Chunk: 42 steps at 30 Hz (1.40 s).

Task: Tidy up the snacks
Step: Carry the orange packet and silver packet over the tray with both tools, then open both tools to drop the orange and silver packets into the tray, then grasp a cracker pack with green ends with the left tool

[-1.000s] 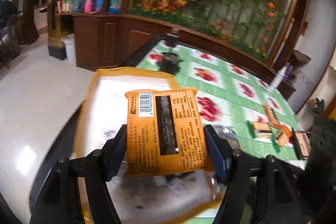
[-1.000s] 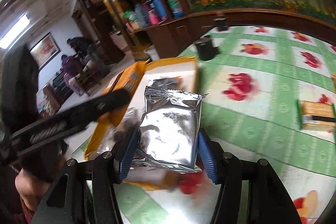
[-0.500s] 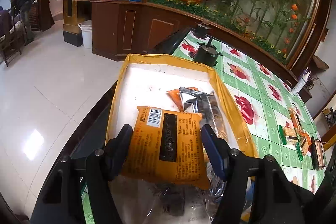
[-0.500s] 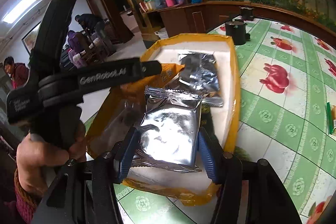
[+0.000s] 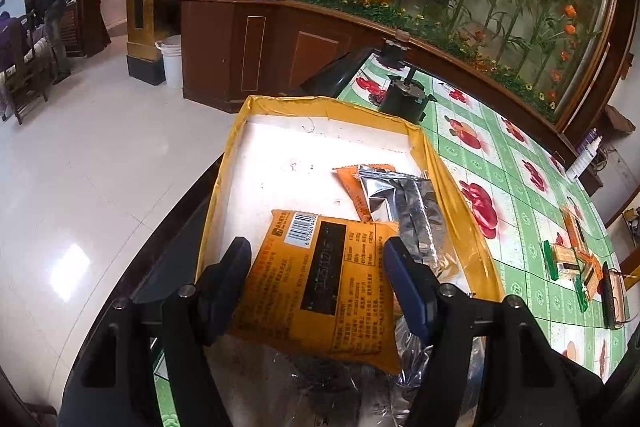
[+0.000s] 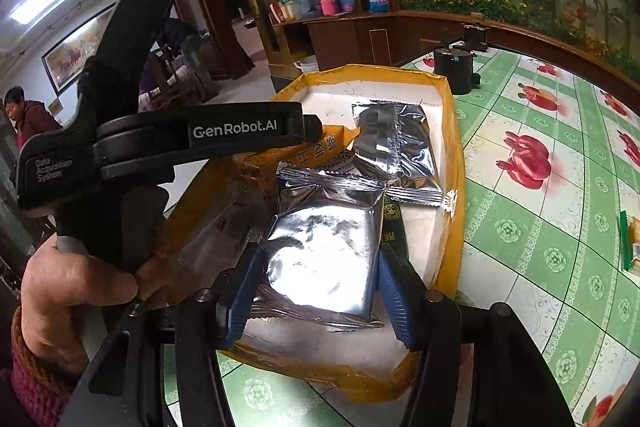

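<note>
Both packets hang over the tray (image 5: 224, 163), which already holds some: the left gripper (image 5: 316, 267) clamps an orange packet (image 5: 320, 287) and the right gripper (image 6: 316, 279) a silver packet (image 6: 320, 259) (more snacks (image 5: 572, 259) wait near the tabletop's far right edge).

Silver foil packet (image 6: 320, 259) was glossy and crinkled, orange snack packet (image 5: 324, 283) smooth printed plastic film, tray (image 5: 240, 163) wrapped in shiny yellow tape, tabletop (image 6: 540, 247) covered in glossy patterned oilcloth.
</note>
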Tool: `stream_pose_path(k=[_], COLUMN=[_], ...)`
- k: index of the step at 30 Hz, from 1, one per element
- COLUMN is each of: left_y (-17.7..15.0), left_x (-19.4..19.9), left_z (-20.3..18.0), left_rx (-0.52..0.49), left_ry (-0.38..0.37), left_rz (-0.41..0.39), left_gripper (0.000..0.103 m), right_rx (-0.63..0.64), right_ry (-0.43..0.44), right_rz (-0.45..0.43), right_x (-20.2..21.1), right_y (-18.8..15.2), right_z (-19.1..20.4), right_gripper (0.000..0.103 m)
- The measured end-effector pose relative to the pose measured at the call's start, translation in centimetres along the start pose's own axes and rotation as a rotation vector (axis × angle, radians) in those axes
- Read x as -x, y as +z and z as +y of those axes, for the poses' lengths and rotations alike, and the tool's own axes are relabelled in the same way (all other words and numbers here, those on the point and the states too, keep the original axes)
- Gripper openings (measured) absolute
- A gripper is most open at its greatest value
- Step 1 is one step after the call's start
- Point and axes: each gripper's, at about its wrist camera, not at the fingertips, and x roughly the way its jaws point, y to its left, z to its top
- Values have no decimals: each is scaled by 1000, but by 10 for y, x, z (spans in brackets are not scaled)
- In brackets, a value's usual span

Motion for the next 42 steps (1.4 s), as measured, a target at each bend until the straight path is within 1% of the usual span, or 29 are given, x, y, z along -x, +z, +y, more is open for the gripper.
stream_pose_path(k=[3,7,8,13,16,21,23,26,32,37,39,41,42], left_y=[-1,-2,-2,-1,-1,-4,-6,-11,-28,-42,-42,-40,-38], left_x=[2,9,12,25,33,45,48,49,44,38,36,32,29], left_z=[3,5,5,-2,-11,-38,-52,-77,-132,-187,-210,-235,-248], left_rx=[18,24,27,22,4,-55,-84,-134,-249,-370,-424,-468,-484], left_ry=[-15,-21,-26,-40,-53,-74,-89,-113,-166,-221,-253,-293,-319], left_rz=[12,8,7,-8,-17,-25,-26,-15,24,62,61,65,69], left_gripper=[76,77,77,77,77,77,77,77,78,77,78,79,84], right_rx=[6,-9,-13,-49,-96,-198,-259,-348,-520,-629,-680,-733,-755], right_ry=[21,38,44,68,80,45,39,6,-60,-121,-154,-205,-227], right_rz=[-2,-20,-28,-81,-110,-148,-162,-184,-217,-238,-267,-303,-314], right_x=[2,8,10,25,36,54,62,78,110,139,159,180,190], right_y=[0,0,1,3,6,8,7,2,-16,-31,-42,-57,-63], right_z=[-1,-4,-5,-16,-31,-67,-86,-117,-174,-216,-237,-258,-266], right_gripper=[63,73,74,74,74,74,74,74,74,74,74,74,74])
